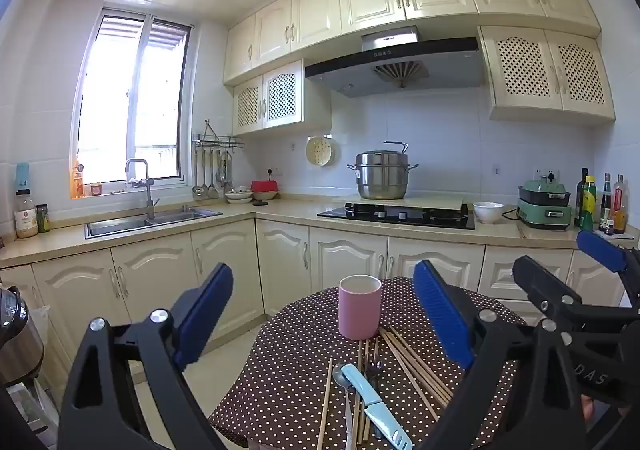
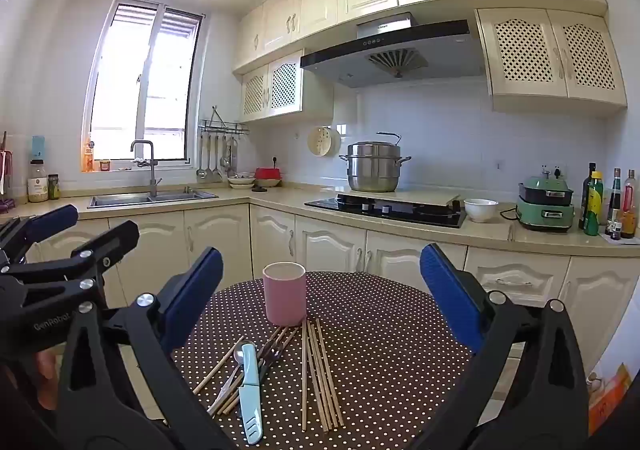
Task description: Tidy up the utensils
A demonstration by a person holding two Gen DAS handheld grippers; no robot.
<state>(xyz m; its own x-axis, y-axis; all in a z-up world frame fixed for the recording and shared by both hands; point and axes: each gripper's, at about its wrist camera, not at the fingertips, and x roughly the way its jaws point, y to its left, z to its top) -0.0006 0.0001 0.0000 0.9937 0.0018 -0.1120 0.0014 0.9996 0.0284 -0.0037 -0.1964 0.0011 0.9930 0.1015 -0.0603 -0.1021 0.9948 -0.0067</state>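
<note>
A pink cup (image 1: 359, 306) (image 2: 285, 292) stands upright on a round table with a brown polka-dot cloth (image 1: 296, 362) (image 2: 380, 330). In front of it lie several wooden chopsticks (image 1: 416, 370) (image 2: 320, 374), a light blue knife (image 1: 374, 402) (image 2: 250, 390), a metal spoon (image 1: 341, 374) (image 2: 240, 352) and a dark fork (image 1: 374, 370) (image 2: 272, 354). My left gripper (image 1: 324, 314) is open and empty above the table's near side. My right gripper (image 2: 320, 290) is open and empty too, beside the left one. Each gripper shows at the edge of the other's view.
Behind the table runs an L-shaped kitchen counter (image 1: 280, 212) with a sink (image 1: 152, 220), a hob (image 1: 400, 214) with a steel pot (image 1: 382, 174), a white bowl (image 1: 488, 212), a green appliance (image 1: 544, 204) and bottles (image 1: 600, 202). A rice cooker (image 1: 16, 334) stands at the left.
</note>
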